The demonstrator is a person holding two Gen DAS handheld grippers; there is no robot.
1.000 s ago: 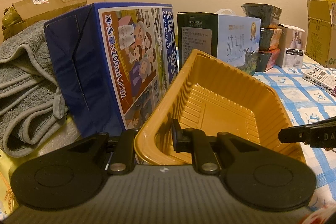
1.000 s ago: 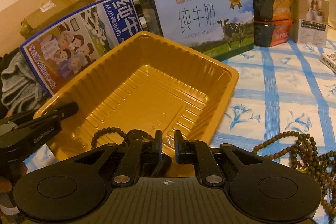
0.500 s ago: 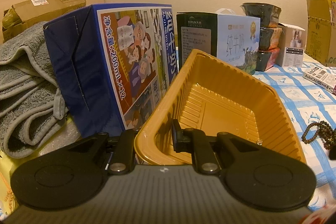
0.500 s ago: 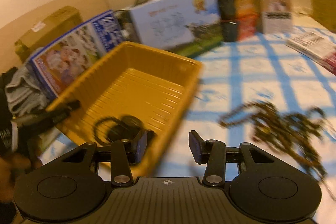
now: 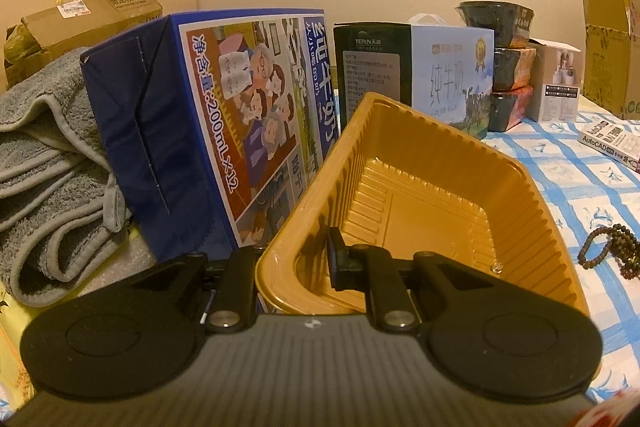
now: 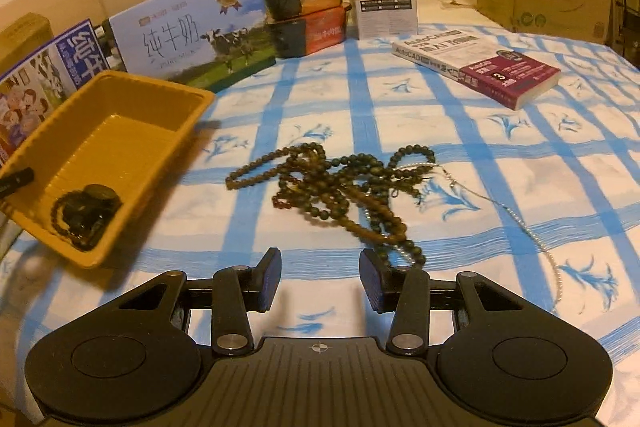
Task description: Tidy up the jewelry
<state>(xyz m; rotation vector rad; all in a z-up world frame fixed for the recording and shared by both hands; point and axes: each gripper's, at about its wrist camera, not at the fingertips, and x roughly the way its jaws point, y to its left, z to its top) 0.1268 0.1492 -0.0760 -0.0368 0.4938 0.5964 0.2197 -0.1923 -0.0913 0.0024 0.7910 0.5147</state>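
The right tool [image 6: 320, 279] has let go of the bracelet [image 6: 82, 215] and moved over to the bead pile [image 6: 344, 183], jaws apart, while the left tool [image 5: 294, 259] still pinches the yellow tray [image 5: 540, 203].

We see a glossy, ribbed plastic tray [image 6: 132, 131], amber, at left. The beads [image 6: 340, 187] at centre look polished and dark. The checked cloth [image 6: 500, 187] under them is matt weave. At far left, a grey towel [image 5: 44, 179] looks rough terry; the milk boxes [image 5: 224, 131] are printed card.
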